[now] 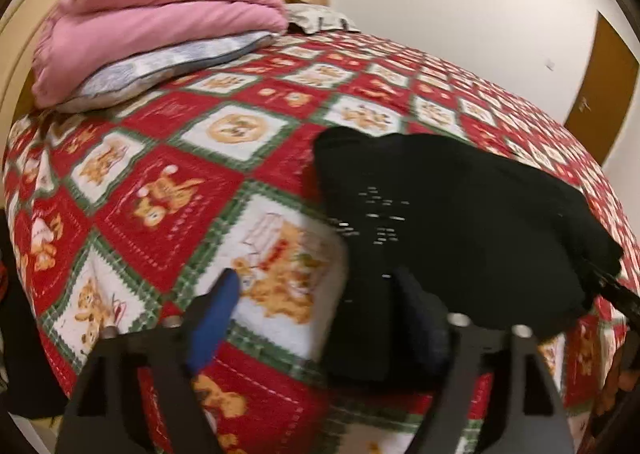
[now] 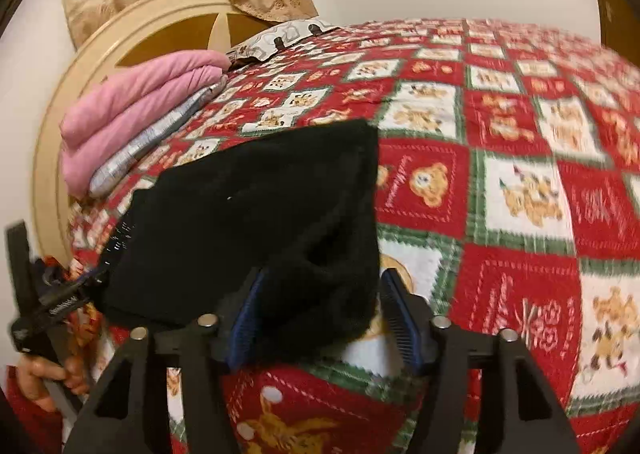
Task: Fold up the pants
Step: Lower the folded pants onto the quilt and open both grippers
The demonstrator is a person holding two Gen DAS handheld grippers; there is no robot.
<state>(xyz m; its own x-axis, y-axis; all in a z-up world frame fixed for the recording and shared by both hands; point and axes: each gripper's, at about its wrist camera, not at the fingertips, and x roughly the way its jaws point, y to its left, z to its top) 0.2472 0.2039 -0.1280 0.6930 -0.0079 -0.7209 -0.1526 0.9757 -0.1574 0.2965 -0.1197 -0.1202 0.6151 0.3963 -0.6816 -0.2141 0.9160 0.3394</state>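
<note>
One black pants [image 2: 248, 222], two open grippers, one bedspread [image 2: 520, 158]

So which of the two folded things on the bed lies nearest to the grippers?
The black pants, right at the gripper tips; the pink blanket sits far back by the headboard.

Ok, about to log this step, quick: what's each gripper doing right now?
Left gripper: open, holding nothing, at the black pants edge.
Right gripper: open, pants corner between its fingers, not pinched.
</note>
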